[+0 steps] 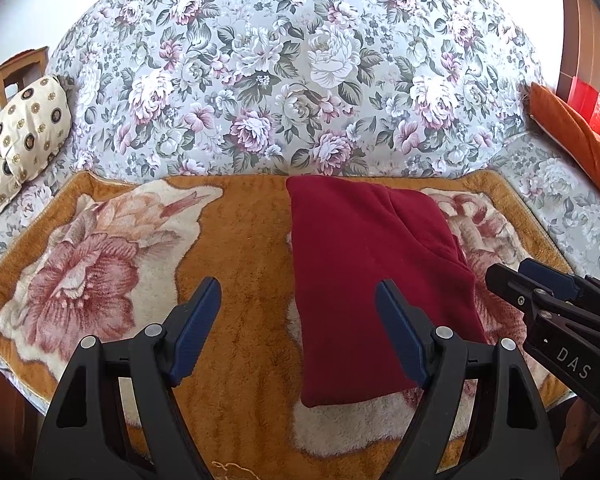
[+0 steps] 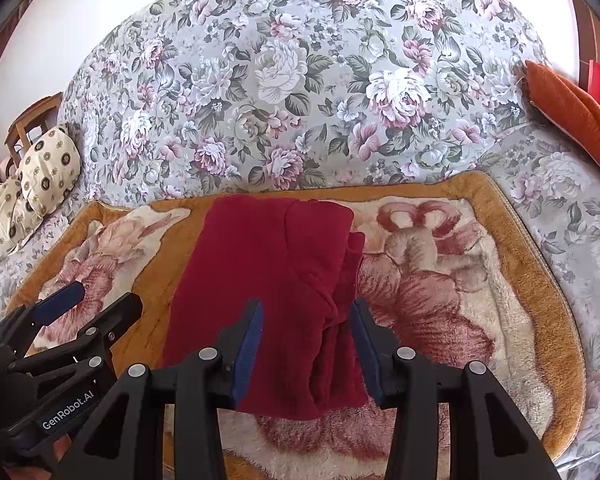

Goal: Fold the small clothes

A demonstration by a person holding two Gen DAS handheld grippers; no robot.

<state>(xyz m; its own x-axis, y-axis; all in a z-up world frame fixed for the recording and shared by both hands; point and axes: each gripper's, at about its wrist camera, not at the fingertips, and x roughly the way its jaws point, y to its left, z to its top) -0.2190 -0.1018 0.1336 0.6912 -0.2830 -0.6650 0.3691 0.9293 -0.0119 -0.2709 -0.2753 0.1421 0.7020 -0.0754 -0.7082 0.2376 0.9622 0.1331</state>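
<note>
A dark red garment (image 1: 360,260) (image 2: 268,264) lies folded into a long strip on a plush flowered mat (image 1: 240,240) (image 2: 440,280). A smaller folded layer sits on its far right part. My left gripper (image 1: 298,286) (image 2: 106,294) hovers open and wide over the strip's left edge, with nothing between its blue pads. My right gripper (image 2: 307,306) (image 1: 510,270) stands partly open above the strip's near right end. The cloth lies flat beneath it and the pads do not press on it.
The mat covers the seat of a flowered sofa (image 1: 300,80) (image 2: 300,80). Cream patterned pillows (image 1: 32,128) (image 2: 48,168) lean at the left. An orange cushion (image 1: 568,120) (image 2: 572,108) lies at the right. A wooden chair (image 1: 12,72) stands behind the left end.
</note>
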